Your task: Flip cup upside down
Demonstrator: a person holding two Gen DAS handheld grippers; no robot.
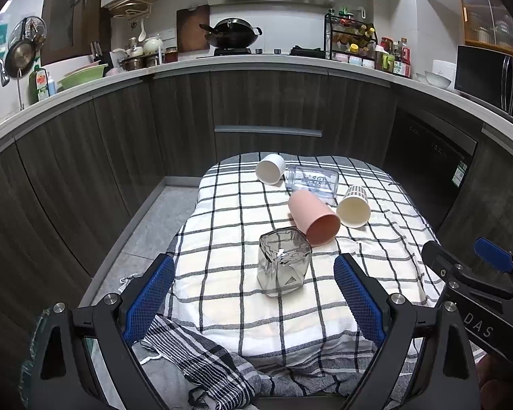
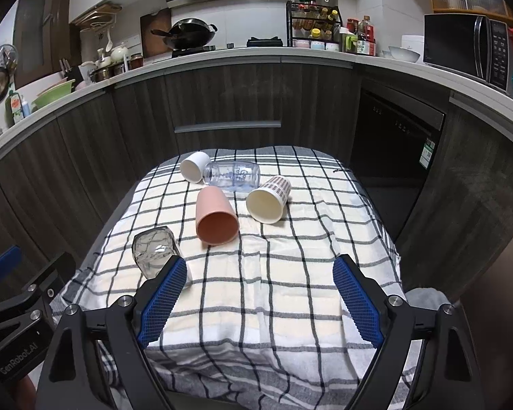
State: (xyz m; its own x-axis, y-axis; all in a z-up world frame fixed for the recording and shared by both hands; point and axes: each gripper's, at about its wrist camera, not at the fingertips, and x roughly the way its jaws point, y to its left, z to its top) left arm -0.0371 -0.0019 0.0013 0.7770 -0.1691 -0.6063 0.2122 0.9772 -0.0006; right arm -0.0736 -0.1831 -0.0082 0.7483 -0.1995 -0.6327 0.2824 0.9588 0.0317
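A square grey glass cup (image 1: 283,261) stands base-up on the checked cloth (image 1: 222,239), just ahead of my open, empty left gripper (image 1: 253,270). It also shows in the right wrist view (image 2: 154,254), partly behind the left finger (image 2: 164,299) of my open, empty right gripper (image 2: 260,270). A pink cup (image 1: 313,217) (image 2: 215,215), a cream paper cup (image 1: 354,206) (image 2: 268,200), a white cup (image 1: 271,168) (image 2: 195,166) and a clear bottle (image 1: 313,179) (image 2: 232,173) lie on their sides farther back.
The cloth-covered table stands in front of dark kitchen cabinets (image 1: 266,109). A striped rag (image 1: 201,352) hangs at the table's near left edge. My right gripper body (image 1: 475,273) is at the right in the left wrist view.
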